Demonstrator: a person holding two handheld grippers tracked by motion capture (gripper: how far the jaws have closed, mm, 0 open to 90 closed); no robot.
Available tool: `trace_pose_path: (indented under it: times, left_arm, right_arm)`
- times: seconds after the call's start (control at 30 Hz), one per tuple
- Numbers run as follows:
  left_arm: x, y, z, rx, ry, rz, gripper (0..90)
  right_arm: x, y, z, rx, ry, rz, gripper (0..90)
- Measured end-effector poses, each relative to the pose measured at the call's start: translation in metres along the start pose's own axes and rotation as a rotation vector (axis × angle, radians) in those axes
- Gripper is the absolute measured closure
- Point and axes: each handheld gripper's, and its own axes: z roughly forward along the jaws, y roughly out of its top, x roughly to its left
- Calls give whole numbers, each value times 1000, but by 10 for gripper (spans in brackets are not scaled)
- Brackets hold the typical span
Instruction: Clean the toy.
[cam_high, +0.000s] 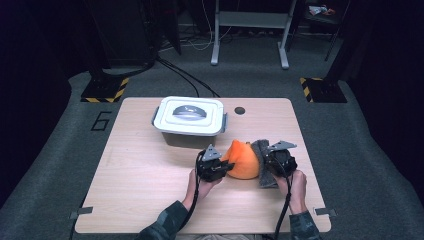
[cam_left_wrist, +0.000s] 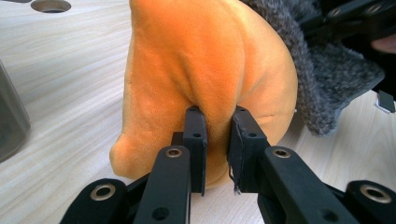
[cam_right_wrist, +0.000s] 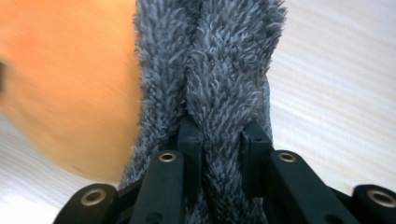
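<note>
An orange plush cloth (cam_high: 243, 160) bulges up from the table between my two grippers. A grey fuzzy cloth (cam_high: 262, 165) lies against its right side. My left gripper (cam_high: 226, 166) is shut on a fold of the orange cloth (cam_left_wrist: 205, 79), with the fabric pinched between its pads (cam_left_wrist: 196, 140). My right gripper (cam_high: 263, 162) is shut on a ridge of the grey cloth (cam_right_wrist: 219, 84), which rises between its fingers (cam_right_wrist: 189, 144). The orange cloth (cam_right_wrist: 65, 84) sits blurred just to the left of the grey one in the right gripper view.
A white lidded box (cam_high: 189, 116) with side latches stands at the back middle of the wooden table (cam_high: 135, 185). A round hole (cam_high: 239, 110) is in the tabletop beside it. Bare wood lies to the left and front.
</note>
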Motion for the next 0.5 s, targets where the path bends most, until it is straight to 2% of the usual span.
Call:
trace_pose_path:
  times: [0.1, 0.23, 0.3, 0.37, 0.4, 0.5]
  left_arm:
    - [0, 0, 0, 4, -2, 0, 783]
    - [1, 0, -1, 4, -4, 3, 783]
    - [1, -1, -1, -1, -4, -4, 782]
    - [2, -1, -1, 1, -5, -5, 782]
    - [2, -1, -1, 2, -5, -6, 782]
    - [2, 0, -1, 3, -4, -4, 780]
  right_arm:
    - [-6, -7, 8, 29, -4, 20, 745]
    - [-11, -14, 18, 58, -10, 19, 745]
    - [-14, -21, 27, 89, 3, 45, 745]
    - [-16, -24, 30, 95, 4, 39, 744]
    - [-18, -27, 33, 106, 11, 57, 744]
    - [-21, -27, 31, 99, 7, 53, 745]
